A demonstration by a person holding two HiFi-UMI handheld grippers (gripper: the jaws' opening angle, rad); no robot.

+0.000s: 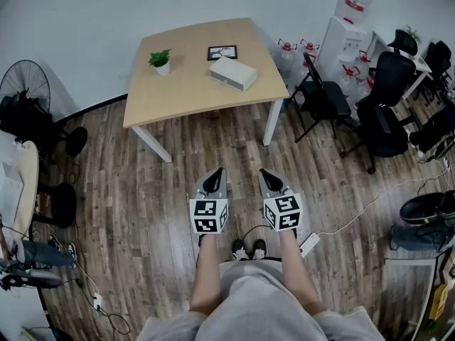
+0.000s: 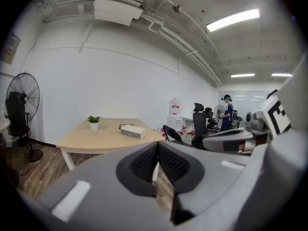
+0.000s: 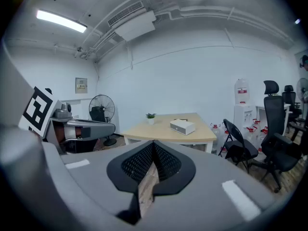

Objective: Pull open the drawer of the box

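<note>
A white box point(image 1: 233, 72) with a drawer lies on the wooden table point(image 1: 185, 91), near its right side; it also shows in the left gripper view point(image 2: 133, 132) and the right gripper view point(image 3: 183, 126). Both grippers are held over the floor well short of the table. My left gripper point(image 1: 214, 180) is shut with nothing in it, jaws touching point(image 2: 157, 170). My right gripper point(image 1: 268, 179) is shut too and holds nothing point(image 3: 153, 170).
A small potted plant point(image 1: 161, 61) and a dark picture frame point(image 1: 222, 52) share the table. A folding chair point(image 1: 320, 98), office chairs point(image 1: 387, 105) and water bottles point(image 1: 288, 52) stand to the right. A fan point(image 1: 25, 91) stands left. A power strip point(image 1: 308, 244) and cables lie on the floor.
</note>
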